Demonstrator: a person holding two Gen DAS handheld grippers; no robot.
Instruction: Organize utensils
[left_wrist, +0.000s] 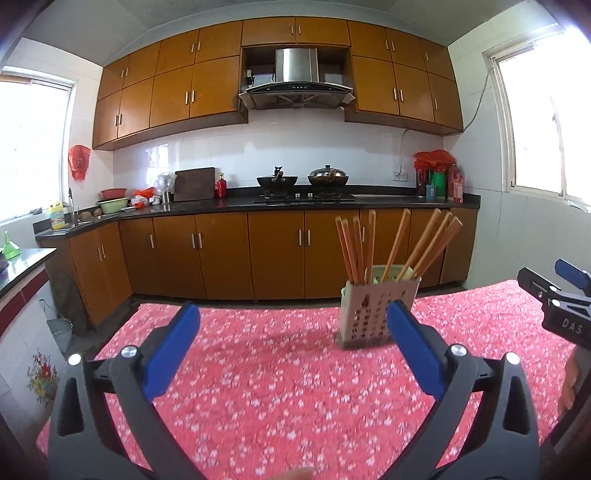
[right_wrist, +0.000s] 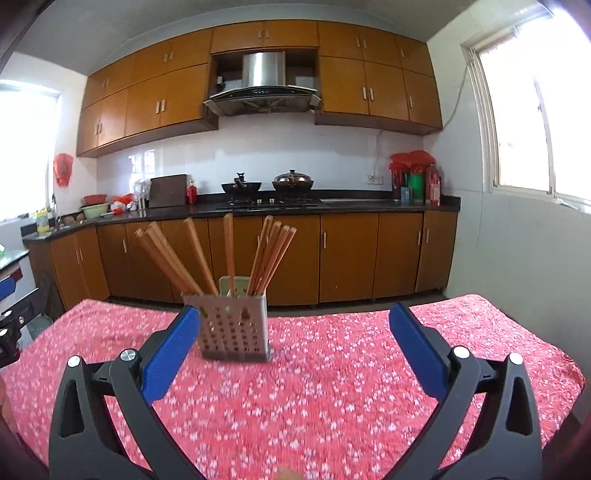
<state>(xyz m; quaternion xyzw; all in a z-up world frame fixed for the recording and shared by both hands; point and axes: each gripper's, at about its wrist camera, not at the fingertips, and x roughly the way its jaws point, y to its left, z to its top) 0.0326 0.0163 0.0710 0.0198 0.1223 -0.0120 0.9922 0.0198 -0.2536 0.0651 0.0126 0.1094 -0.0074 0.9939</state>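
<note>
A perforated grey utensil holder (left_wrist: 376, 314) stands upright on the table with the red floral cloth (left_wrist: 277, 387). Several wooden chopsticks (left_wrist: 399, 243) stand in it, fanned out. My left gripper (left_wrist: 291, 314) is open and empty, above the cloth, with the holder just beyond its right finger. In the right wrist view the holder (right_wrist: 236, 328) with the chopsticks (right_wrist: 229, 251) stands just beyond the left finger of my right gripper (right_wrist: 295, 317), which is open and empty. The right gripper also shows at the right edge of the left wrist view (left_wrist: 554, 295).
Beyond the table's far edge is a floor gap, then brown base cabinets (left_wrist: 277, 254) under a black counter with a stove and pots (left_wrist: 303, 181). A second counter (left_wrist: 22, 262) lies at the left. Windows flank the room.
</note>
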